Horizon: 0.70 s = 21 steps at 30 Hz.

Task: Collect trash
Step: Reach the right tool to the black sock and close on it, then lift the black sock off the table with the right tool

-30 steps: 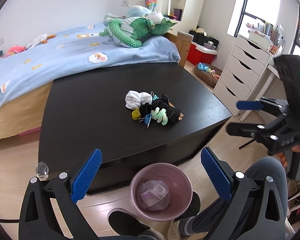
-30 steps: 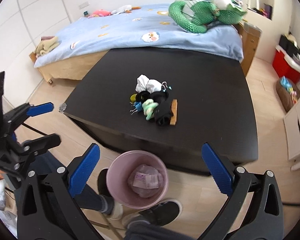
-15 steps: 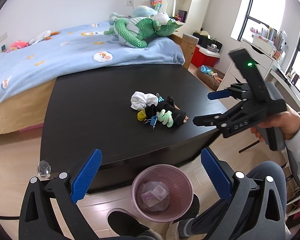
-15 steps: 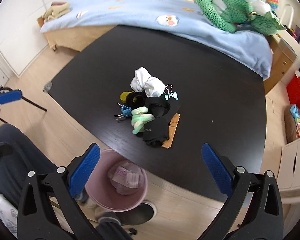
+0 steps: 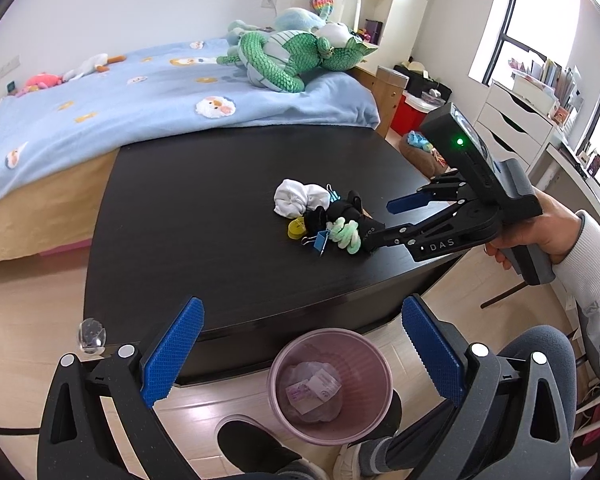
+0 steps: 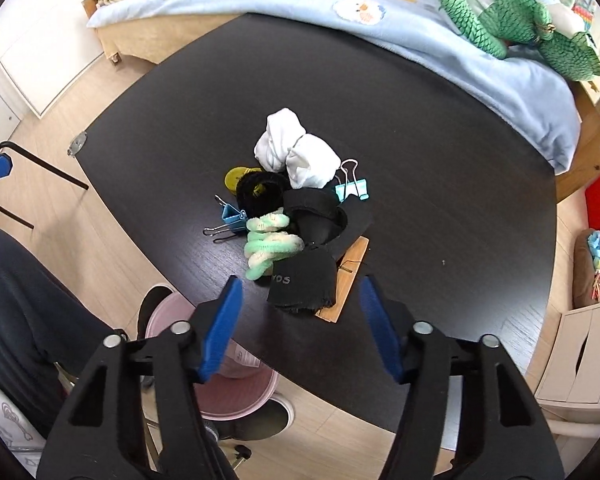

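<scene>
since a second ago the right gripper (image 6: 300, 316) is coming in over the black table (image 5: 204, 184) — jaws just been narrowing, half-open, nothing between them yet. it's lining up on the black cloth (image 6: 304, 284) beside the pile. left gripper (image 5: 300, 352) is hanging wide open, empty, above the pink bin (image 5: 284, 360). next: dropping lower, then pinching.

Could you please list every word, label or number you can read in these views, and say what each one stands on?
"DAS": white letters on the side of the right gripper, seen from the left wrist view.
"YDS", roughly: pale letters on the black fabric piece; the first letter is uncertain, and the same print is too warped to read from the left wrist.
Printed paper slips in the pink bin: too small to read.
</scene>
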Available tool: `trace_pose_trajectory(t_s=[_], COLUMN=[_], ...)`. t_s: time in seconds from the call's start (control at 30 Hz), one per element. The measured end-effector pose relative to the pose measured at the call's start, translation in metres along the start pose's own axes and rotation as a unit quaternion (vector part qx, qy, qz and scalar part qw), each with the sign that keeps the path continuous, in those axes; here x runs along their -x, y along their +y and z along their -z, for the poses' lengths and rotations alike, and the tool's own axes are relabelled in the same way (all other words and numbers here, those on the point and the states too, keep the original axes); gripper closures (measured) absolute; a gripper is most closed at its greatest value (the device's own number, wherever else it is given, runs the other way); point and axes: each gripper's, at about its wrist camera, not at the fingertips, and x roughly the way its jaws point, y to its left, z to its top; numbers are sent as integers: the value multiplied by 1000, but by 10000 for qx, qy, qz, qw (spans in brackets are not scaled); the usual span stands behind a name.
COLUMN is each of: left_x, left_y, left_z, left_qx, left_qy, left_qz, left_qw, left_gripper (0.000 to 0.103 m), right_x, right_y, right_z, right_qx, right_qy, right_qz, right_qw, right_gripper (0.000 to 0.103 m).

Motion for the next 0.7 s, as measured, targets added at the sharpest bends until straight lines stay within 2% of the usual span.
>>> trace_pose_trajectory(t_s=[0.27,0.7], left_x=[-3,-6], left_y=[5,3], left_z=[1,3], left_qx=[62,94], left_qy=[32,70], left_qz=[-10,9], left_qw=[10000,9999], left_gripper=[8,8], right_x=[-9,-8], right_y=[-3,-1], right_z=[-1,-1], right_qx=[19,9], right_qy=[92,30], right_qz=[-49,-49], right_qw=[9999,10000], right_gripper=[65,84])
